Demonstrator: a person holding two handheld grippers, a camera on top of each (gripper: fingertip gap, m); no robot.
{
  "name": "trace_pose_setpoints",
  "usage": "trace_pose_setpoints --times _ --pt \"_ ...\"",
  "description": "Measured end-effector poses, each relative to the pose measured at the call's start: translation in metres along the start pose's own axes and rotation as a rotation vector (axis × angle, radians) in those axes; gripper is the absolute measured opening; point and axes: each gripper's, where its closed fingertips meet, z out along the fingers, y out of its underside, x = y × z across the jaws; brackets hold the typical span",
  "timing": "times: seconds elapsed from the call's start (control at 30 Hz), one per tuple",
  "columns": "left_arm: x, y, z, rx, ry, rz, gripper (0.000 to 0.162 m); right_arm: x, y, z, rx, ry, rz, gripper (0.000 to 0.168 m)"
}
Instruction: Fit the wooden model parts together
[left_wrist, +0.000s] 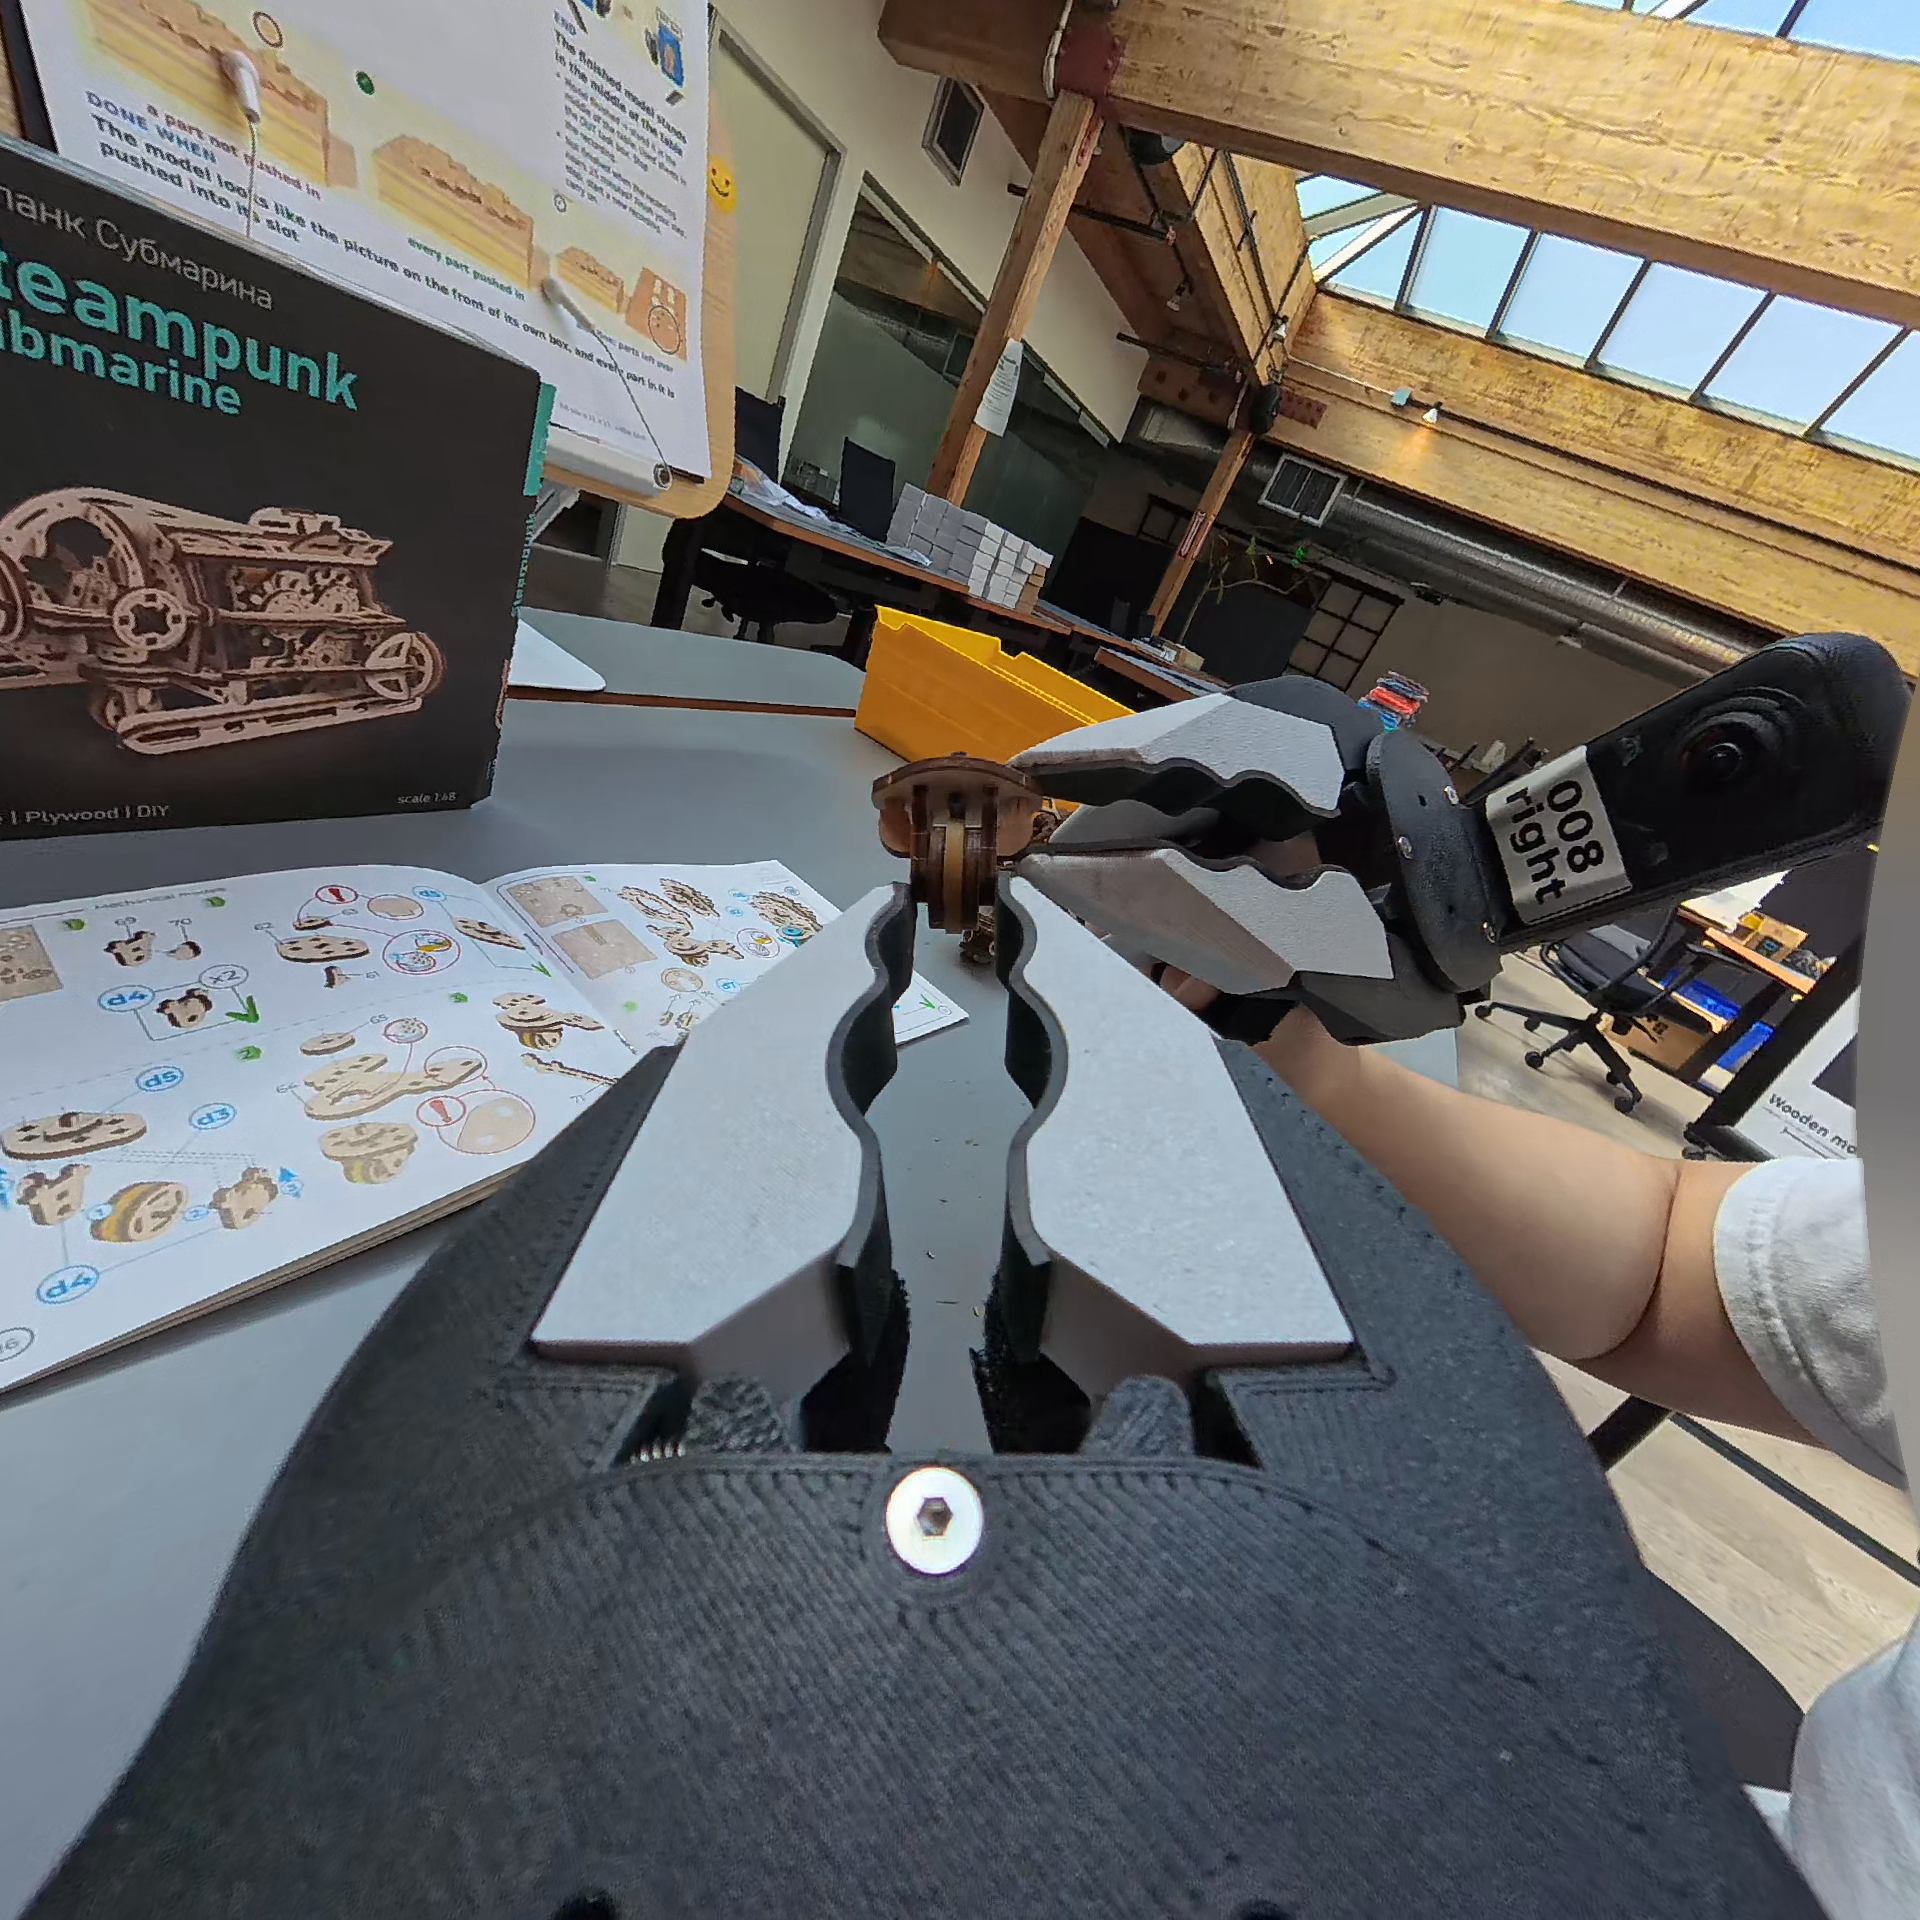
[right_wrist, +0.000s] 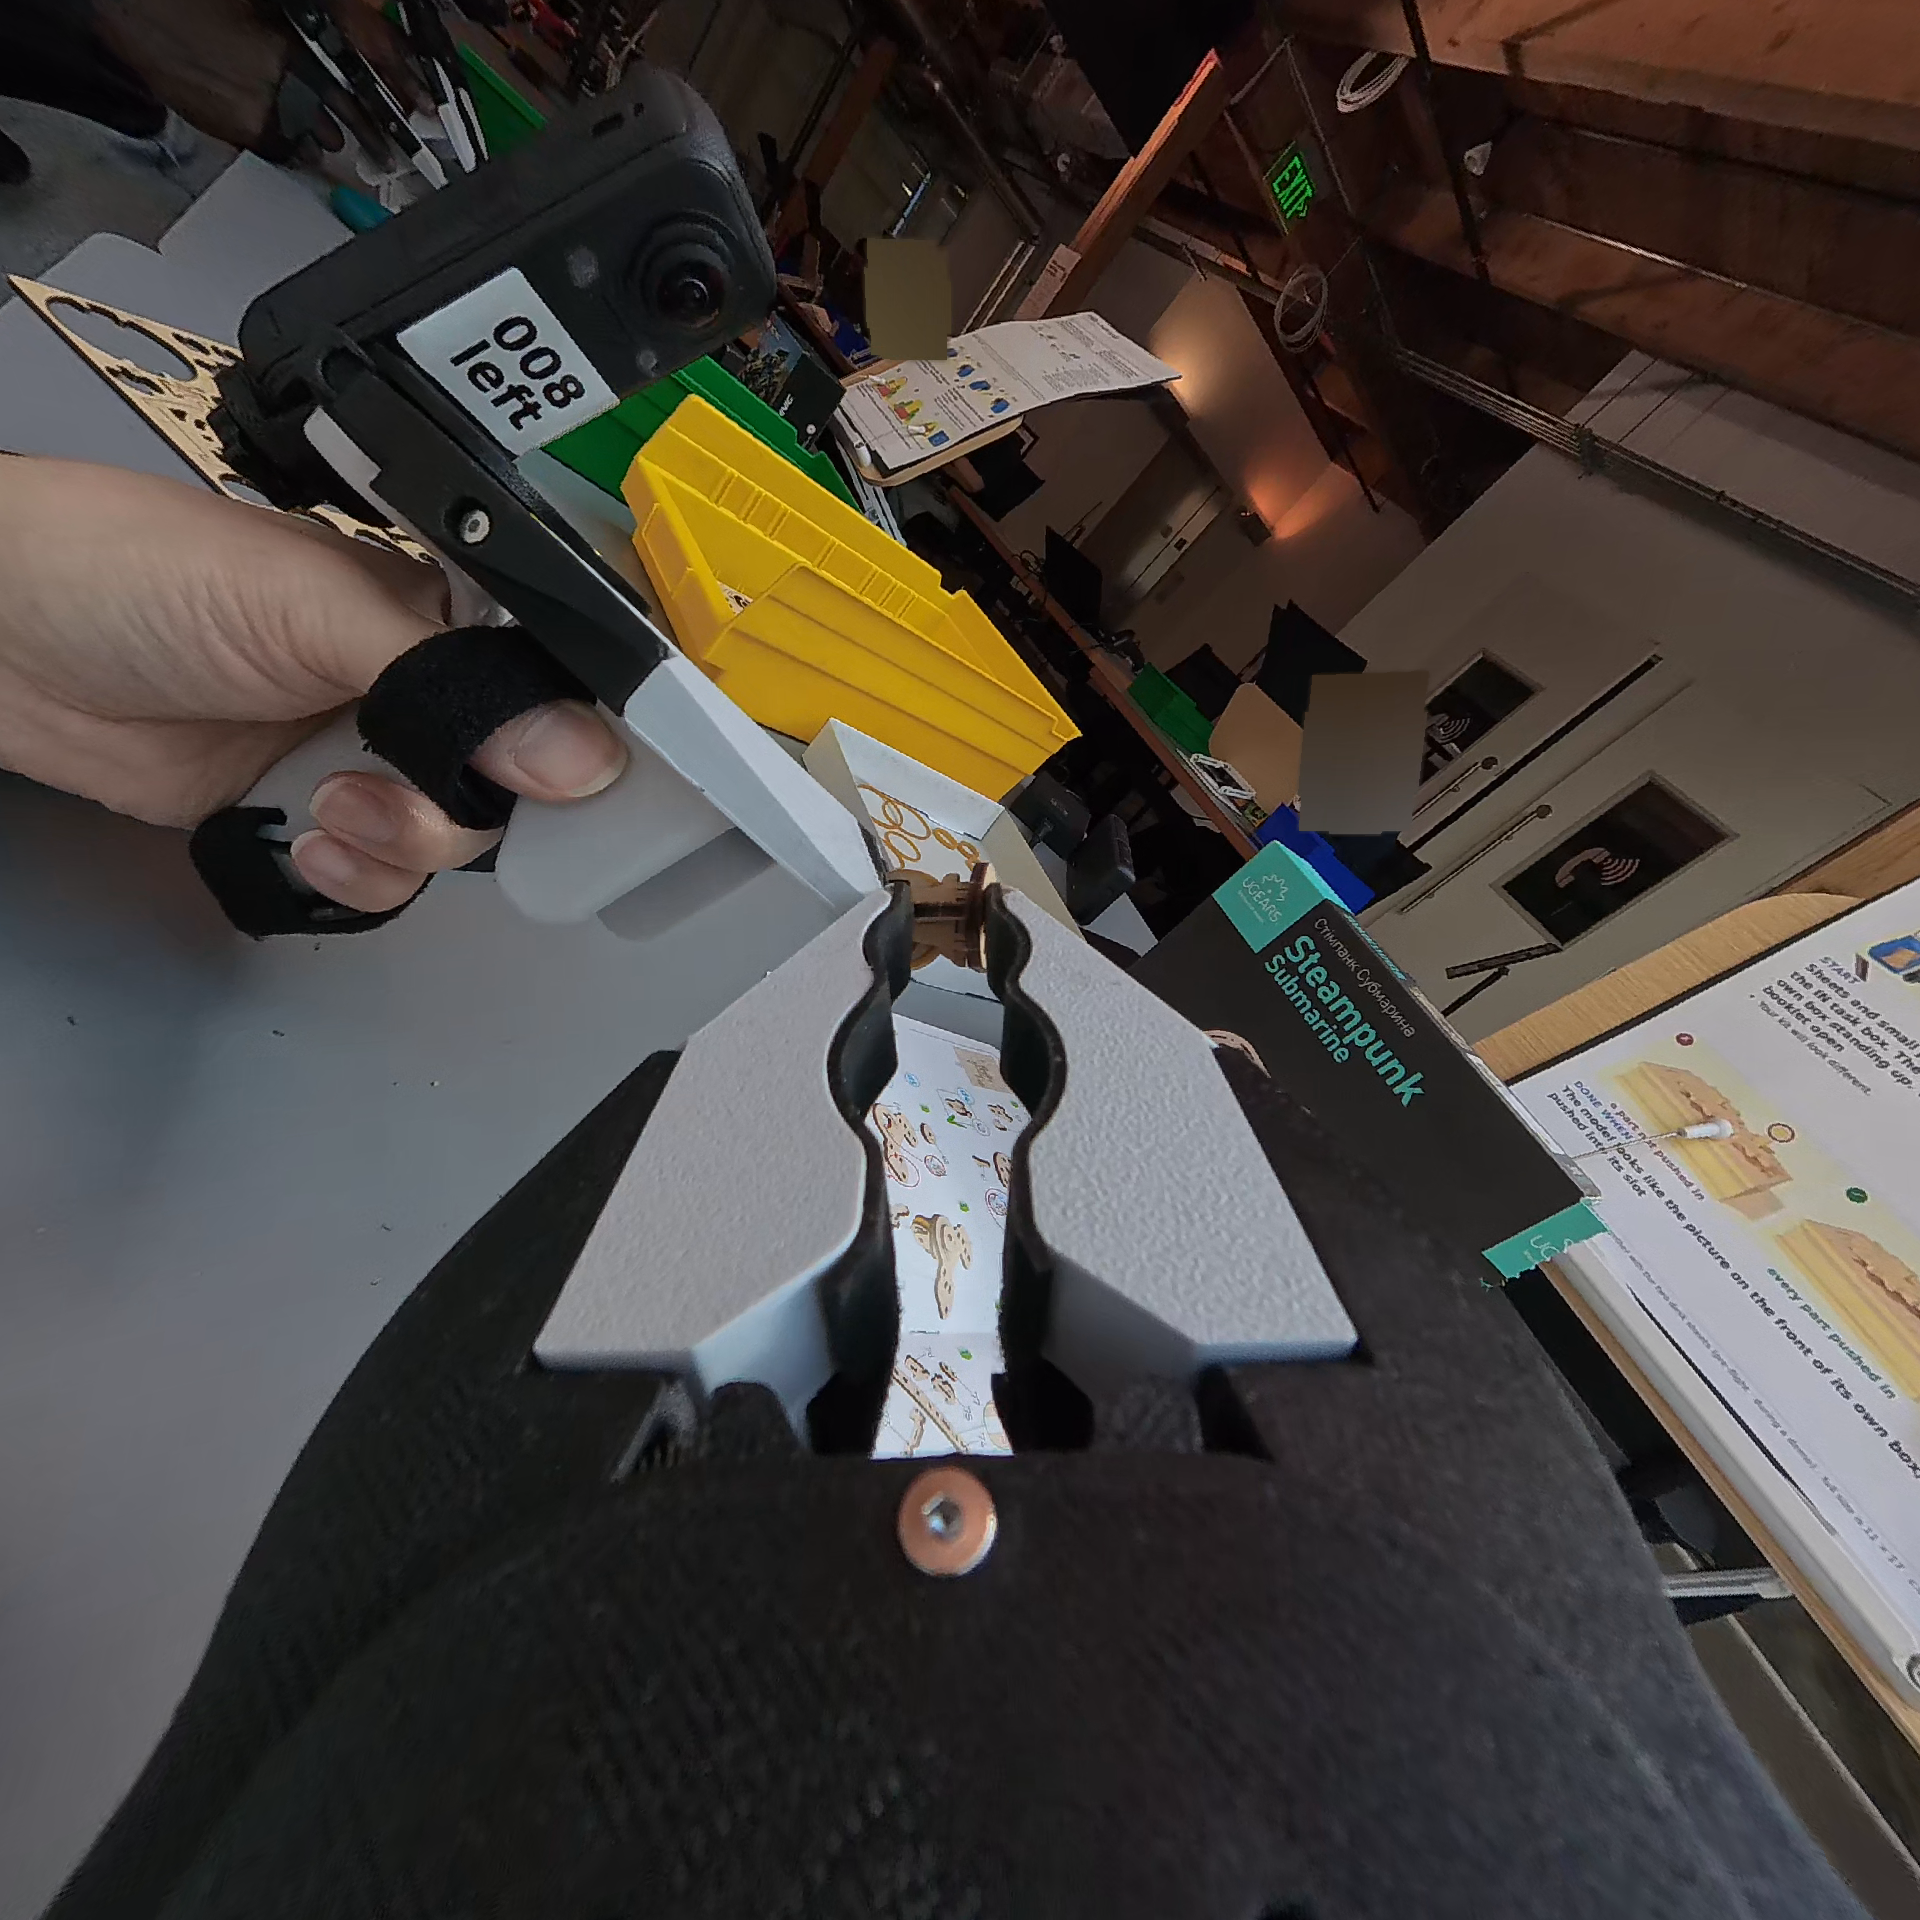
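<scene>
— So how do I seat these cleanly?

— Squarely, I think. My left claw (left_wrist: 956, 904) is clamped on the small disc stack at centre frame, and my right claw (right_wrist: 940, 920) pinches the same wooden sub-assembly (left_wrist: 951, 831) from the right of the frame. I'd hold one side steady and press straight along the axle; twisting could snap thin plywood.

— What does the piece look like?

— Brown layered discs on a short peg, under a wider scalloped cap, held above the grey desk (left_wrist: 665, 769) near the open booklet (left_wrist: 343, 1049) at left.
</scene>
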Motion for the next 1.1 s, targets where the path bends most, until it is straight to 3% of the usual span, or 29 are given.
trace_pose_setpoints --times 0.17,0.23,0.43,0.57,0.67,0.87,1.1 --pt "-0.002 0.0 0.0 -0.015 -0.002 0.005 0.014 0.001 0.001 0.001 0.007 -0.01 0.031 0.015" --pt "-0.006 0.001 -0.002 -0.038 -0.022 0.033 0.013 0.003 -0.006 -0.003 0.053 -0.028 0.058 0.027" --pt "-0.023 0.004 -0.018 -0.263 -0.076 0.221 0.013 0.029 -0.007 -0.019 0.109 -0.049 0.188 0.027" --pt "-0.026 0.003 -0.032 -0.433 -0.071 0.387 0.013 0.012 -0.001 -0.018 0.107 -0.21 0.265 0.025" --pt "-0.018 0.003 -0.038 -0.483 -0.019 0.466 0.013 -0.005 -0.005 -0.017 0.119 -0.318 0.306 0.024" --pt "0.01 0.023 -0.048 -0.53 0.228 0.652 0.013 -0.038 -0.006 -0.018 0.128 -0.502 0.326 0.023" --pt "0.009 0.03 -0.054 -0.446 0.301 0.608 0.013 -0.055 -0.004 -0.012 0.076 -0.517 0.287 0.019"
